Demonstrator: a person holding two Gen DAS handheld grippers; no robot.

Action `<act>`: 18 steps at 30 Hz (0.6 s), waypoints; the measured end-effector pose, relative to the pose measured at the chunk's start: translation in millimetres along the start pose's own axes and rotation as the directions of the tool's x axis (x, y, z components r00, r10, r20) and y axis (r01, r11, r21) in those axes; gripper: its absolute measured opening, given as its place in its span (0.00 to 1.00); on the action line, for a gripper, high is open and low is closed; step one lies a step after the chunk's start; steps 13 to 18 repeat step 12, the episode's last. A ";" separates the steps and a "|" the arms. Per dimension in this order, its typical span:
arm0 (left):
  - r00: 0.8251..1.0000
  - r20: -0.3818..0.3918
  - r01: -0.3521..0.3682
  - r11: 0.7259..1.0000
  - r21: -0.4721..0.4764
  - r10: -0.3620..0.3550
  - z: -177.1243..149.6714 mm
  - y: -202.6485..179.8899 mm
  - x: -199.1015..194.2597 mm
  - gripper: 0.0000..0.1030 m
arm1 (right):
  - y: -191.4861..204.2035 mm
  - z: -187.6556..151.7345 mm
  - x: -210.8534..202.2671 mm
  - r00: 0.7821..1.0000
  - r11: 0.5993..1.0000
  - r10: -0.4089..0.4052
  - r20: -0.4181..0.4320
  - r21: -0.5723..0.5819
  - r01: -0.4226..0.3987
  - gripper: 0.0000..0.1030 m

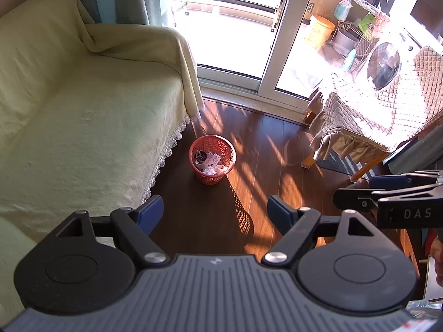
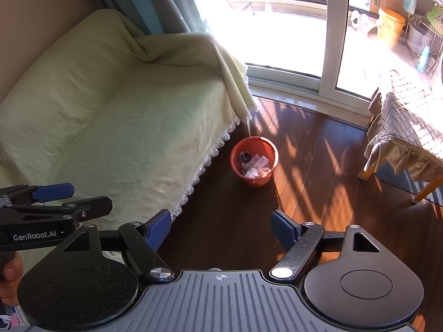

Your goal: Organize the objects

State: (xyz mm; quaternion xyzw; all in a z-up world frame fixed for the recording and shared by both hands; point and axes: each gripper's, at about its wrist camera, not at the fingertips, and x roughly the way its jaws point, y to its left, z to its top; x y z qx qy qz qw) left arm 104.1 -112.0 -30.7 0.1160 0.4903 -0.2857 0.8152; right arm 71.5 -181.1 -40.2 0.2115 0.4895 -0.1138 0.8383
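My left gripper point(image 1: 214, 211) hangs open above dark wooden floor, with nothing between its blue pads point(image 1: 151, 213). My right gripper point(image 2: 220, 228) is open too and holds nothing. Each gripper shows at the edge of the other's view: the right gripper point(image 1: 368, 186) at the right edge, the left gripper point(image 2: 63, 193) at the left edge. An orange mesh basket point(image 1: 212, 158) point(image 2: 254, 160) with scraps of paper and wrappers inside stands on the floor ahead, beside the corner of a sofa. No loose object lies near either gripper.
A sofa under a pale yellow cover point(image 1: 83, 127) point(image 2: 110, 127) fills the left side. A chair with a quilted brown cover point(image 1: 368, 119) point(image 2: 409, 127) stands at the right. Glass sliding doors point(image 1: 285, 55) lead to a sunlit balcony with a washing machine point(image 1: 384, 65) and a yellow bucket point(image 1: 318, 31).
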 end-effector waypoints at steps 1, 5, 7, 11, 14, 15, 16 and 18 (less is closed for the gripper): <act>1.000 0.000 -0.001 1.000 -0.001 0.001 0.1 -0.3 0.1 0.77 | -0.8 -0.5 -0.7 1.000 1.000 0.001 0.001 0.000 -0.001 0.74; 1.000 0.003 0.001 1.000 0.001 -0.001 -0.2 -1.6 -0.6 0.77 | -2.1 -1.9 -0.7 1.000 1.000 0.005 0.001 -0.001 -0.005 0.74; 1.000 0.005 0.002 1.000 0.005 -0.002 -0.3 -2.9 -0.8 0.77 | -3.2 -1.9 -0.7 1.000 1.000 0.007 0.000 -0.001 -0.007 0.74; 1.000 0.002 -0.005 1.000 0.007 0.005 -0.9 -3.8 -0.8 0.78 | -3.7 -2.3 -1.2 1.000 1.000 0.007 -0.001 0.000 -0.007 0.74; 1.000 0.002 -0.006 1.000 0.009 0.006 -1.1 -3.7 -1.0 0.78 | -4.0 -2.1 -1.4 1.000 1.000 0.007 -0.001 0.001 -0.007 0.74; 1.000 0.002 -0.006 1.000 0.009 0.006 -1.1 -3.7 -1.0 0.78 | -4.0 -2.1 -1.4 1.000 1.000 0.007 -0.001 0.001 -0.007 0.74; 1.000 0.002 -0.006 1.000 0.009 0.006 -1.1 -3.7 -1.0 0.78 | -4.0 -2.1 -1.4 1.000 1.000 0.007 -0.001 0.001 -0.007 0.74; 1.000 0.002 -0.006 1.000 0.009 0.006 -1.1 -3.7 -1.0 0.78 | -4.0 -2.1 -1.4 1.000 1.000 0.007 -0.001 0.001 -0.007 0.74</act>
